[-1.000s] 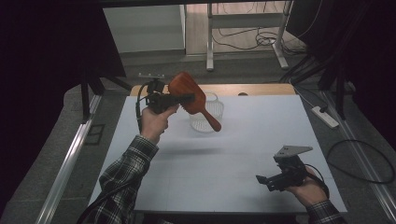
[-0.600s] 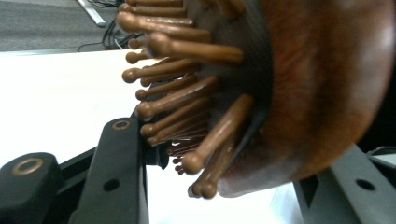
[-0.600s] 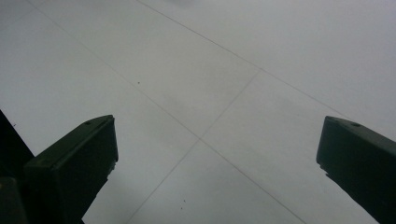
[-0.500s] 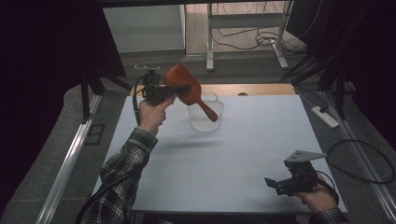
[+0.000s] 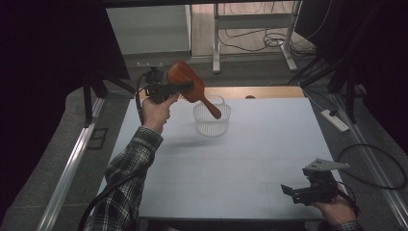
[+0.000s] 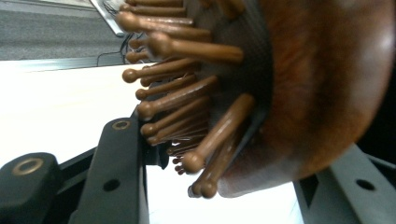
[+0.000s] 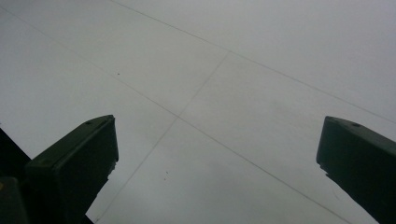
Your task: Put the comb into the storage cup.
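A: You've got the reddish-brown wooden paddle hairbrush [image 5: 188, 85] lifted into the upper middle of the frame, its handle slanting down over the clear mesh plastic basket [image 5: 211, 119] on the white tabletop [image 5: 250, 154]. Why that angle?

B: My guess is you want the handle to lead into the basket, so it would stand in it with the head up.

A: And the grip?

B: Your left gripper [image 5: 163, 89] has its fingers clamped on the brush head [image 6: 299, 93], one on the bristle side, one on the smooth back, which leaves the handle free.

A: The other hand?

B: Your right gripper [image 5: 308, 187] waits low at the lower right, fingers [image 7: 74, 163] spread wide over bare tabletop, holding nothing and touching nothing
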Tool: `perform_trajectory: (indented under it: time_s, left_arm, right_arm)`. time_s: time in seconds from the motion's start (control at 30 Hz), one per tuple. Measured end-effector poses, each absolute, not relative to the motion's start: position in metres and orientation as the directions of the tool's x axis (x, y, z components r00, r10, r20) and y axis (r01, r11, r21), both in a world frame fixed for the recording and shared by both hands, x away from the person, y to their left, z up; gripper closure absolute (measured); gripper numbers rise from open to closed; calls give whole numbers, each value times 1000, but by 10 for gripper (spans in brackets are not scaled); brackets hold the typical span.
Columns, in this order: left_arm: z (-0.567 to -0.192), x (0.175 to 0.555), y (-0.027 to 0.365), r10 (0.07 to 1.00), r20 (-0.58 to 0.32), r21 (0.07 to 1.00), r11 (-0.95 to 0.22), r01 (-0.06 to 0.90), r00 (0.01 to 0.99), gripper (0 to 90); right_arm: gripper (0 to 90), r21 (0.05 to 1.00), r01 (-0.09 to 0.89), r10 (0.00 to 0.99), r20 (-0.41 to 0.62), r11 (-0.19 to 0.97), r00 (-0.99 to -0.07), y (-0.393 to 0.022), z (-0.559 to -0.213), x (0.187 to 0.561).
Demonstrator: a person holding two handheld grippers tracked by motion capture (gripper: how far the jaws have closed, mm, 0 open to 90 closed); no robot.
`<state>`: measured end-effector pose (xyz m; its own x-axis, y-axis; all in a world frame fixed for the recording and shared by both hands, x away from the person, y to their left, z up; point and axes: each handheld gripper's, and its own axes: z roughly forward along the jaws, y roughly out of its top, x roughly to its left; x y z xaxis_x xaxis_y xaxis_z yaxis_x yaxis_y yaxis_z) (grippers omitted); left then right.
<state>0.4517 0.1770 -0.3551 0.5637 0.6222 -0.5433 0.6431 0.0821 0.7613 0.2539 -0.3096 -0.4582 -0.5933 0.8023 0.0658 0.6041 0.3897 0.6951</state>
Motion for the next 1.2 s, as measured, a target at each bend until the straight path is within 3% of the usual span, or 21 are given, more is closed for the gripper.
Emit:
perform_trajectory:
  time_s: [1.2]
  left_arm:
    - [-393, 474, 140, 689, -495, 758, 45, 651, 529, 529]
  right_arm:
    - [0, 711, 625, 843, 85, 321, -531, -325, -452, 238]
